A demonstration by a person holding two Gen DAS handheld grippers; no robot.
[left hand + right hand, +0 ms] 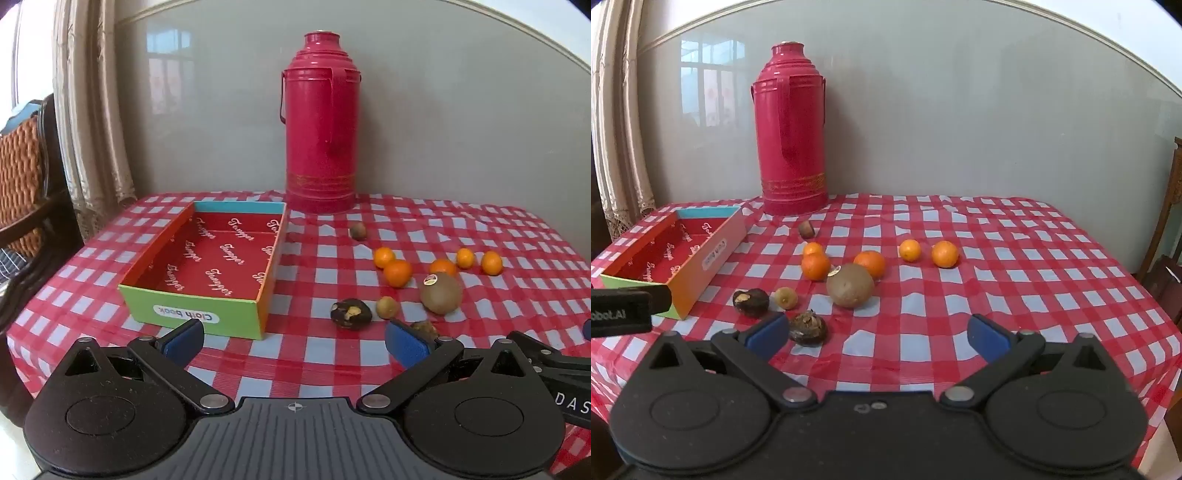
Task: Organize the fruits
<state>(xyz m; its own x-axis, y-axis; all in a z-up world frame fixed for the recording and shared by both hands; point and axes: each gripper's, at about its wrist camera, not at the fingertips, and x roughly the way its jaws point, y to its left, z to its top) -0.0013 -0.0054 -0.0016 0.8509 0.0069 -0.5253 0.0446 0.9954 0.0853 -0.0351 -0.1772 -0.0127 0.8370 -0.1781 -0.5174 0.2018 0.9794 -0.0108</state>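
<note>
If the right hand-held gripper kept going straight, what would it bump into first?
Probably just the checkered tablecloth. The open right hand-held gripper tilts downward, and nothing lies between its fingers. The kiwi sits farther ahead, slightly left, though depth is hard to judge.

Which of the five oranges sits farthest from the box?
The orange at the right end of the row, alone on the tablecloth. The other four lie closer to the box, two of them touching beside the kiwi.

box (207,273) left of fruits (439,297), flask (321,125) behind
</note>
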